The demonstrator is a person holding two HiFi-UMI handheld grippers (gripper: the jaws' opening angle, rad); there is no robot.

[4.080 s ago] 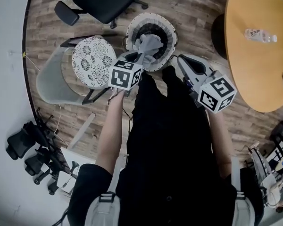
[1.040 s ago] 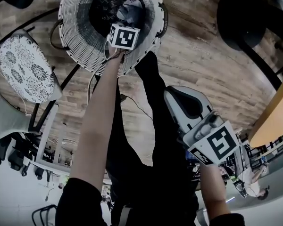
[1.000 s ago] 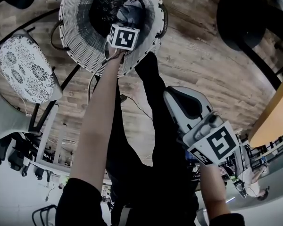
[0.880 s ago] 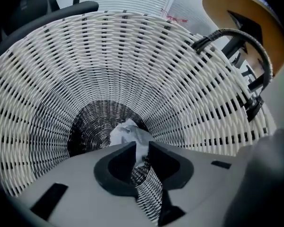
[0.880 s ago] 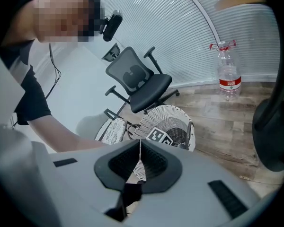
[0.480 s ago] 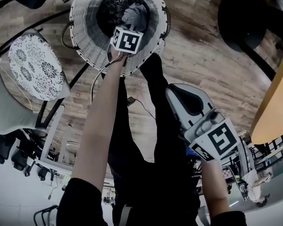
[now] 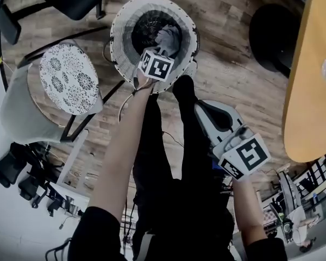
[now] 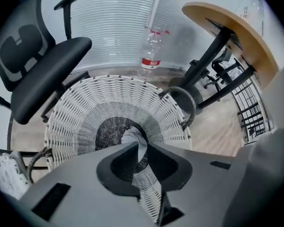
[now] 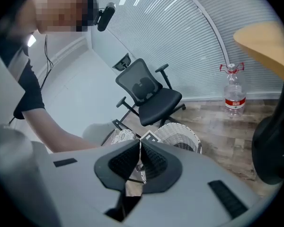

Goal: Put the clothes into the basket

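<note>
The basket [image 7: 125, 48], white wicker with a dark bottom, stands on the wood floor [image 7: 228, 64] beside a chair [image 7: 65, 78] with a patterned seat. The clothes [image 7: 168, 37], a grey bundle, lie inside it on the bottom. The left gripper [image 8: 139, 149] hangs above them. Its jaws are narrow and have just been closing, with nothing between them. The right gripper [image 9: 140, 148] has its jaws together, empty.
</note>
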